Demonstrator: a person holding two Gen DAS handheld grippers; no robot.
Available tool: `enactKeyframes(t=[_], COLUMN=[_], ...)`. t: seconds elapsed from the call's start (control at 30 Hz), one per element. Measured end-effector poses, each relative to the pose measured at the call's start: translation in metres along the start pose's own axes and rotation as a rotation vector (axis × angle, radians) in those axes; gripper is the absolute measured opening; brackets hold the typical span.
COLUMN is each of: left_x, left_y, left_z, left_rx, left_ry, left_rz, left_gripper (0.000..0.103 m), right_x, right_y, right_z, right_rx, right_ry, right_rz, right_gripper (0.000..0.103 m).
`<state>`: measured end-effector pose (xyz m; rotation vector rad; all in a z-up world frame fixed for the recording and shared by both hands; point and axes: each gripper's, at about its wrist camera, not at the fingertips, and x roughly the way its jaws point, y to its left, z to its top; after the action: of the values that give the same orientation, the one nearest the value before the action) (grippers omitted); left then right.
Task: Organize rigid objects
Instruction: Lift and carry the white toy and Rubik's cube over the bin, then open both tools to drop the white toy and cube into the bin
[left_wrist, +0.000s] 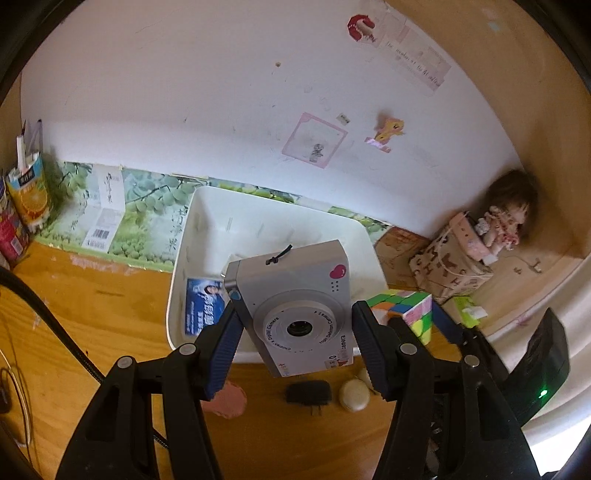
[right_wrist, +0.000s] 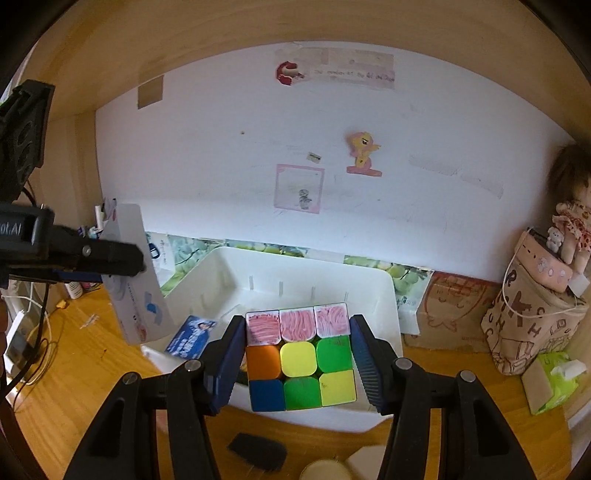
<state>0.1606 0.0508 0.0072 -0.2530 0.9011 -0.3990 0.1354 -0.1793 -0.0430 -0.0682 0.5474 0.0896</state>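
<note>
Left wrist view: our left gripper clamps a silver toy camera with a pink heart, above the white bin; our right gripper grips a multicoloured cube over it.

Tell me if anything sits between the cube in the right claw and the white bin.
Nothing visible does. The cube, clamped in the right claw, hangs over the white bin's near rim, with open floor behind it.
</note>
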Motion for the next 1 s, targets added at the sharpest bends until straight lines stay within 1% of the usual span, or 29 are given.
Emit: enactKeyframes(t=[0.17, 0.27, 0.43, 0.67, 0.77, 0.9, 0.93, 1.0], left_x=[0.02, 0.034, 0.053, 0.077, 0.085, 0.089, 0.088, 0.08], left_y=[0.0, -0.002, -0.001, 0.0, 0.002, 0.003, 0.003, 0.002], left_z=[0.003, 0.004, 0.004, 0.006, 0.007, 0.006, 0.006, 0.008], left_rx=[0.009, 0.034, 0.044, 0.07, 0.06, 0.06, 0.055, 0.052], left_ry=[0.013, 0.024, 0.048, 0.084, 0.104, 0.113, 0.106, 0.066], left_rz=[0.026, 0.064, 0.088, 0.146, 0.154, 0.161, 0.151, 0.13], left_gripper=[0.063, 0.064, 0.064, 0.064, 0.064, 0.064, 0.064, 0.064], right_x=[0.021, 0.034, 0.057, 0.085, 0.092, 0.091, 0.091, 0.089], right_y=[-0.017, -0.024, -0.036, -0.04, -0.039, -0.038, -0.038, -0.039], right_z=[0.0, -0.001, -0.005, -0.014, -0.017, -0.017, -0.017, -0.016], right_rx=[0.03, 0.048, 0.079, 0.105, 0.11, 0.1, 0.102, 0.108], right_ry=[0.009, 0.019, 0.062, 0.129, 0.145, 0.124, 0.122, 0.116], right_rz=[-0.007, -0.01, 0.003, 0.025, 0.027, 0.032, 0.032, 0.027], right_gripper=[0.057, 0.057, 0.057, 0.057, 0.057, 0.058, 0.058, 0.063])
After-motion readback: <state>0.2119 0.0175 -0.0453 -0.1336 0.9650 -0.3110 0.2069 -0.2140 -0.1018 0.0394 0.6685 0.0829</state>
